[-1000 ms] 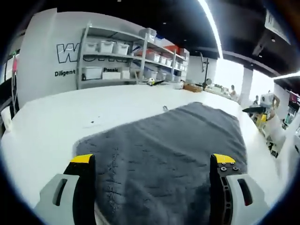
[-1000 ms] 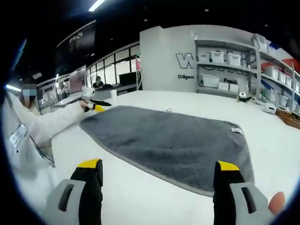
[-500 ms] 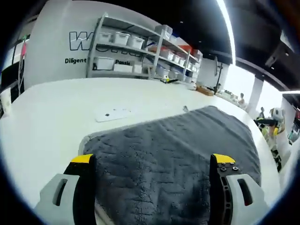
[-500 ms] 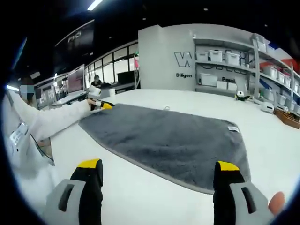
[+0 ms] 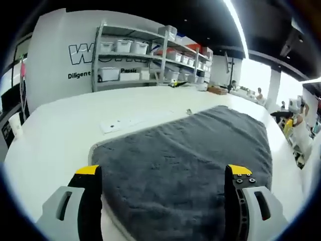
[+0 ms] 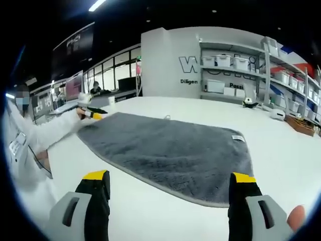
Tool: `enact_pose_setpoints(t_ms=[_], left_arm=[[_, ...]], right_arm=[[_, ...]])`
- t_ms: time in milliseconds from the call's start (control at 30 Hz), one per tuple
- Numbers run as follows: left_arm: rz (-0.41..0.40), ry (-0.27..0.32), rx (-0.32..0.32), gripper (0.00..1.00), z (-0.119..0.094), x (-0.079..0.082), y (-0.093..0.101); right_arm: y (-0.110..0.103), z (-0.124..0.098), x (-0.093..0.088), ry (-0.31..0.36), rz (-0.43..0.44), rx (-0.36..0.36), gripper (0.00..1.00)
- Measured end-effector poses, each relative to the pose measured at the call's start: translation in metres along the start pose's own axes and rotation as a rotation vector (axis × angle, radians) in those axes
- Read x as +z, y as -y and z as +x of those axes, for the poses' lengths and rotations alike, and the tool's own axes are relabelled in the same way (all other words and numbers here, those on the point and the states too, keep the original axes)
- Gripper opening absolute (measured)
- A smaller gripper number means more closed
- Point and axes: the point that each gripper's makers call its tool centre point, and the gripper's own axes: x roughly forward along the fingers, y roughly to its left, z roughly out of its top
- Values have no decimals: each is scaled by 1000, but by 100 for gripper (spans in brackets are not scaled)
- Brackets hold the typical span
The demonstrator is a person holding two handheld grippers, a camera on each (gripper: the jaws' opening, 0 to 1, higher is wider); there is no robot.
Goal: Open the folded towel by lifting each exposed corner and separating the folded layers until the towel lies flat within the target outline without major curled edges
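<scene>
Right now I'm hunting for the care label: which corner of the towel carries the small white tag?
In the right gripper view, the far right corner of the grey towel bears the white tag. The corners that show elsewhere are plain grey.

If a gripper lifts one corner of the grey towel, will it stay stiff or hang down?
The grey towel would probably hang limp, since it lies flat following the white table. Its plush pile suggests good grip for the jaws, and some weight. It seems unlikely to slide easily.
</scene>
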Motion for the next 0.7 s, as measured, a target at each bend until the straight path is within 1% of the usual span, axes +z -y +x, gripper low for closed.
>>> enact_pose_setpoints(t_ms=[33, 133, 200, 267, 333, 433, 500, 633, 700], left_arm=[[2, -3, 1, 100, -5, -1, 3], [6, -3, 10, 100, -31, -6, 20], [-8, -11, 30, 100, -47, -9, 28], [-3, 5, 45, 100, -62, -10, 38], [-2, 8, 56, 100, -73, -11, 46], [1, 13, 67, 100, -88, -16, 57], [-15, 2, 72, 100, -98, -22, 65], [-39, 14, 71, 100, -118, -31, 81], [-37, 12, 87, 100, -129, -37, 85]], right_arm=[[2, -1, 0, 2, -2, -6, 99], [10, -5, 2, 3, -14, -43, 99], [15, -9, 4, 7, -27, -69, 99], [18, -10, 5, 5, -40, -84, 99], [19, -11, 5, -2, -49, -98, 99], [19, -12, 5, 2, -41, -101, 99], [19, -12, 3, 2, -31, -94, 99], [22, -15, -2, -11, -28, -96, 99], [24, -18, -4, -17, -24, -101, 99]])
